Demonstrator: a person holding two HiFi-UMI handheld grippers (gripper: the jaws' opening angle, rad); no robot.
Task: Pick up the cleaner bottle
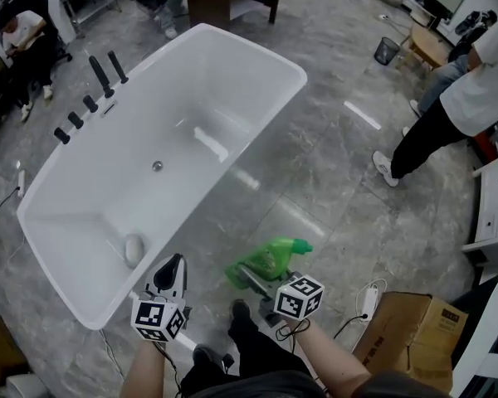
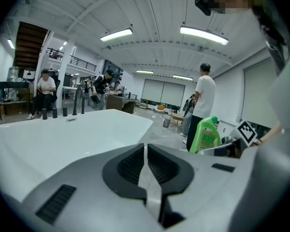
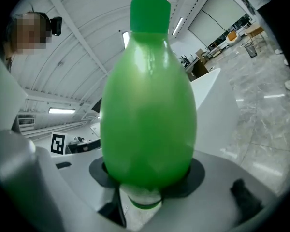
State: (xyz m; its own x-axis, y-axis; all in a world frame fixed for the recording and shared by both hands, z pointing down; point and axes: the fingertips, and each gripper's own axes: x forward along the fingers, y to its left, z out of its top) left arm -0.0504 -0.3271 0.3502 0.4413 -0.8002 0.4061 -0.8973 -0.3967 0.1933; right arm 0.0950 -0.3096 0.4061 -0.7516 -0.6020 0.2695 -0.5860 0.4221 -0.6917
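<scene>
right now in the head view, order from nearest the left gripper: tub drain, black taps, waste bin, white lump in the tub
From the left gripper:
1. White lump, near end of the tub.
2. Drain, tub floor, middle.
3. Black taps, far left rim.
4. Waste bin, floor, far right.

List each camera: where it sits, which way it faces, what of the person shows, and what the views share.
Head view: on the person's head, facing steeply down at the bathtub and floor; forearms, left gripper and right gripper show, the right holding the green bottle.
Left gripper view: on the left gripper, facing across the bathtub toward a standing person; its shut, empty jaws show.
Right gripper view: on the right gripper, facing along its jaws, clamped on the bottle.
Shared: bottle and bathtub appear in all three.
</scene>
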